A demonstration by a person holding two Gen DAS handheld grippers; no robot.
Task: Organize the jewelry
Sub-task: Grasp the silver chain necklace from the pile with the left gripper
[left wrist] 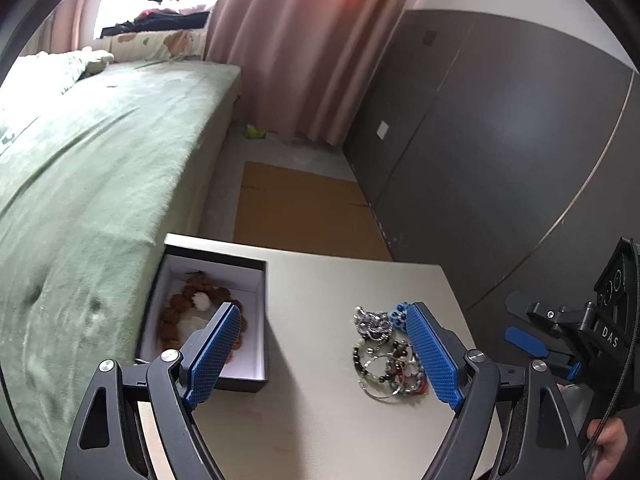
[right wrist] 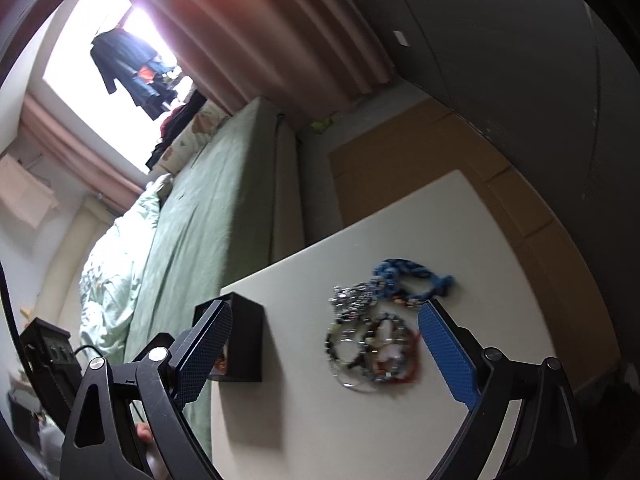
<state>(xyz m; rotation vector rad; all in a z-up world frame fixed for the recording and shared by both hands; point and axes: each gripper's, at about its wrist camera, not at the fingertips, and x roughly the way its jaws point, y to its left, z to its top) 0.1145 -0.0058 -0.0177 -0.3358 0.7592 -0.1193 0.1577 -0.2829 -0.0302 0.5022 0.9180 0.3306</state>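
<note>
Both tools stood with their blue pads spread wide and nothing between them: my left gripper (left wrist: 324, 354) hung over the pale table (left wrist: 320, 420), its left finger crossing in front of the black box (left wrist: 256, 384) and its right finger just beside the heap of jewelry (left wrist: 384, 354). From the right wrist view my right gripper (right wrist: 330, 354) was likewise parted and bare, with the same jewelry lying on the tabletop between its fingers, nearer the right one. That heap was a tangle: a silver chain piece (left wrist: 372, 322) at the far side, a blue braided bracelet (right wrist: 412, 276) beyond it, and dark beaded bracelets (left wrist: 362, 356) with thin metal rings and some red strands at the near side, all touching or overlapping. At the table's left edge the box sat open, white inside, and in it lay a string of brown beads (left wrist: 176, 314) with something white among them that I could not make out. Beyond the box's side of the table ran a bed with a green cover (left wrist: 92, 168). Farther off were a flat sheet of cardboard (left wrist: 296, 208) on the floor, a pink curtain (left wrist: 300, 52) and a dark grey wardrobe (left wrist: 500, 152). Part of my right tool and my hand (left wrist: 610, 442) showed at the right edge of the left view.
</note>
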